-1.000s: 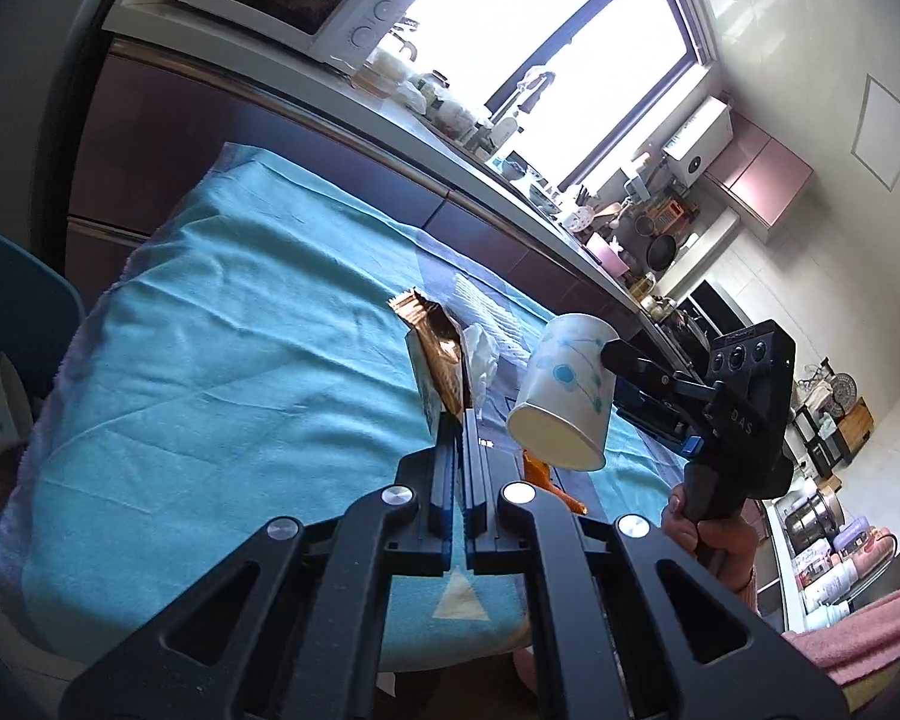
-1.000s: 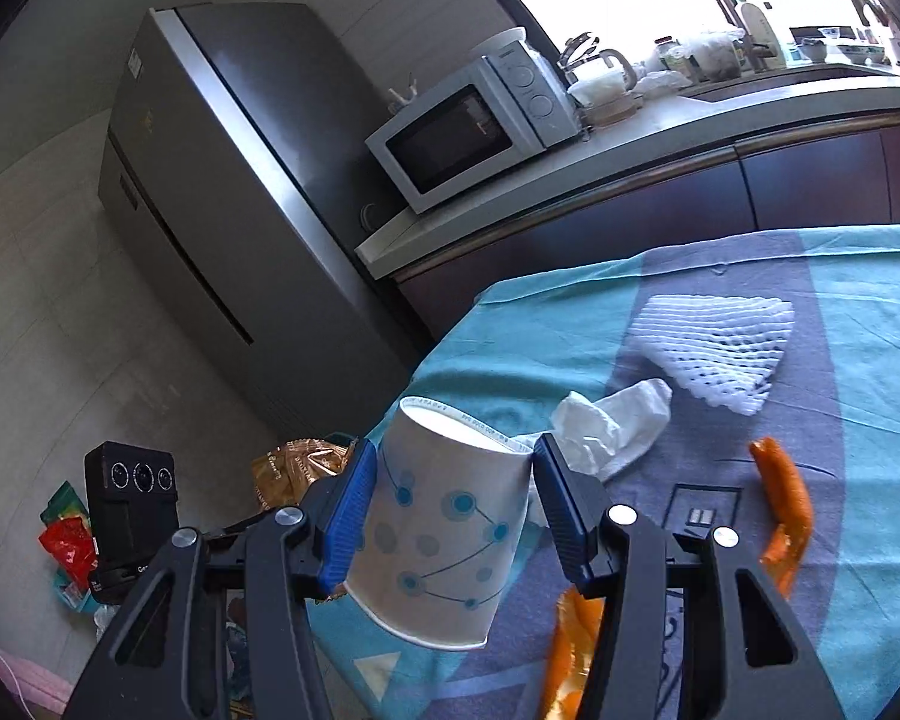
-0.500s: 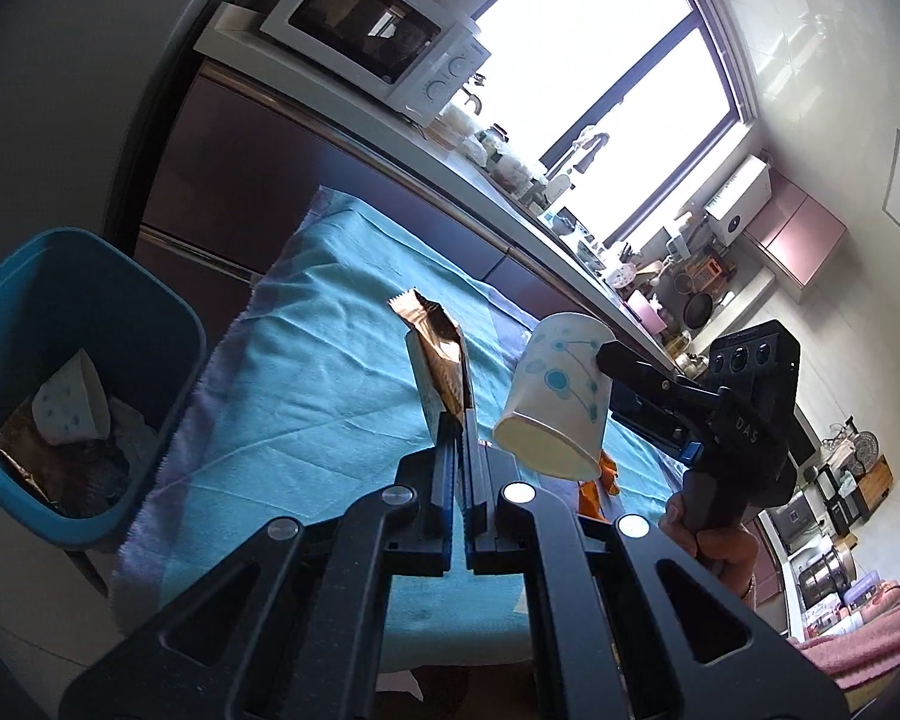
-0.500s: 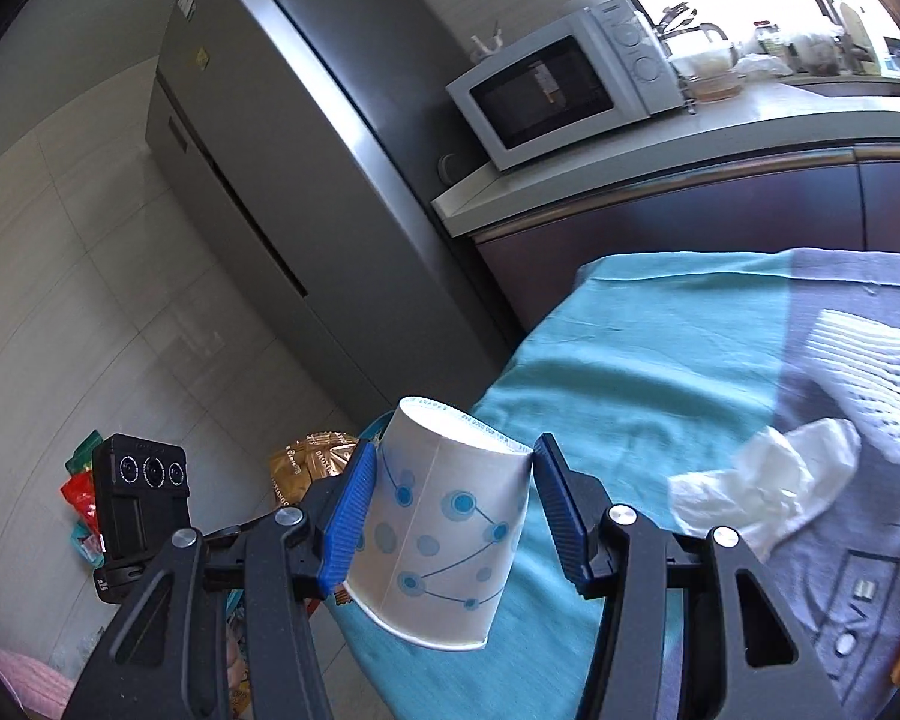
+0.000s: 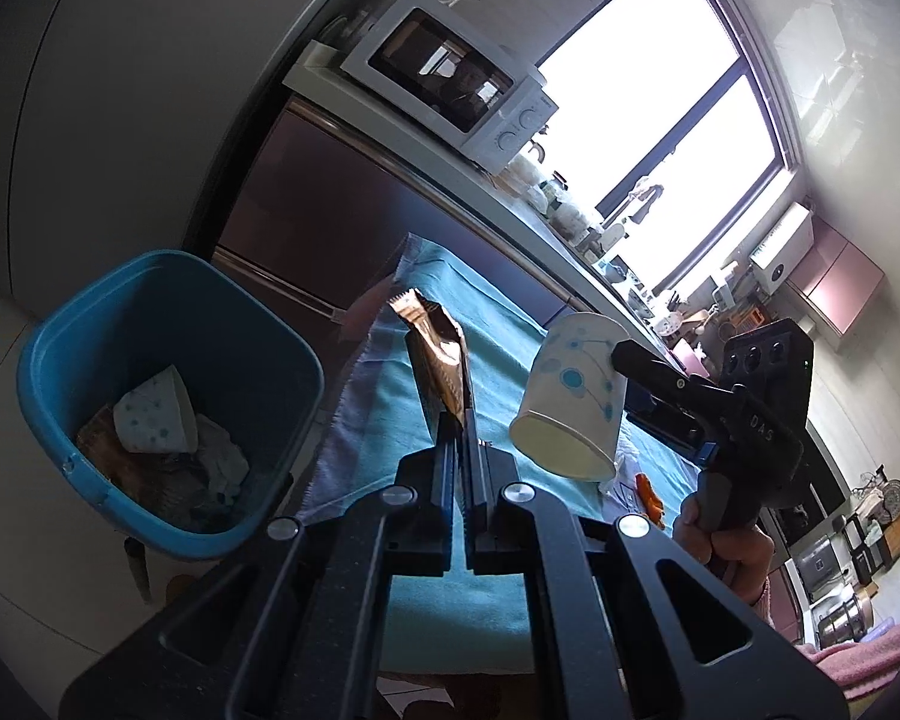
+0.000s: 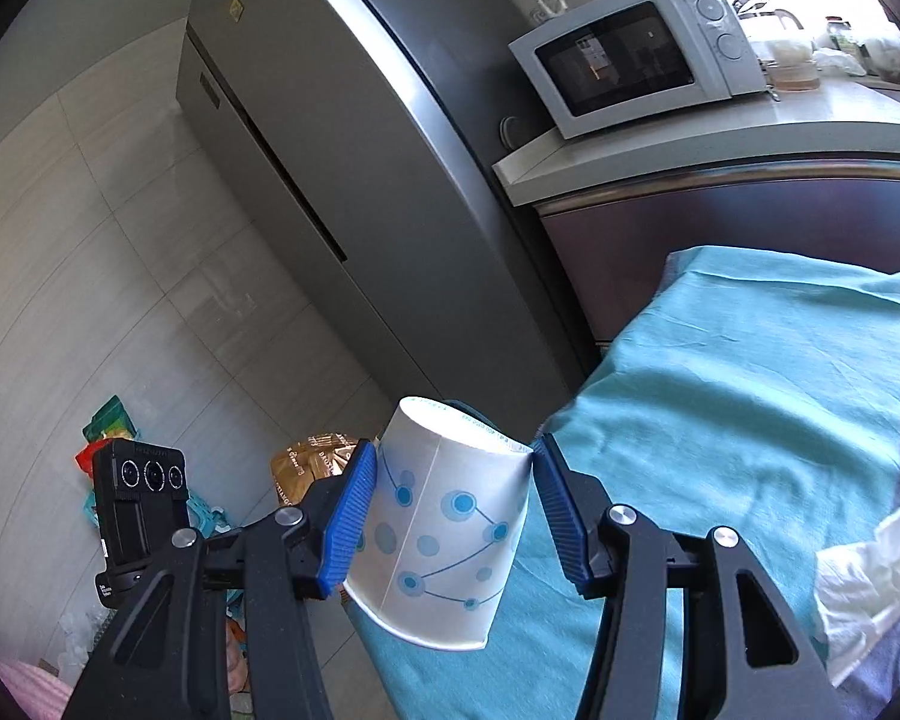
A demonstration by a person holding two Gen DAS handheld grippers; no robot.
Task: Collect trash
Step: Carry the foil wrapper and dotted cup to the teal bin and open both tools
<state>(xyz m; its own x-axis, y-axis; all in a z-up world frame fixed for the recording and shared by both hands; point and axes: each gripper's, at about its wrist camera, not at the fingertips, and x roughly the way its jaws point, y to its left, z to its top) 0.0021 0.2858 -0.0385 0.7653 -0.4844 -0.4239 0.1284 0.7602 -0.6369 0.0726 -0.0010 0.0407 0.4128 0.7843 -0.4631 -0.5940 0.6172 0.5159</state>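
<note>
Clamped between the blue ribbed pads of the right gripper is a white paper cup with blue dot-and-line print, held tilted with its mouth toward the camera and its base away. Both pads are pressed against the cup's sides. From the left wrist view the same cup is seen in the air above the teal cloth-covered table, near its end. The left gripper is closed flat on a crinkled bronze foil snack wrapper, which is held upright above the fingertips. Just past the table's end and lower down, a blue plastic bin is seen, apart from both grippers; inside it lie a second white dotted cup and what appears to be crumpled paper and wrappers, though the contents are dim. A crumpled white tissue is left on the cloth. A white microwave is set on the counter behind, beside a tall grey refrigerator.
</note>
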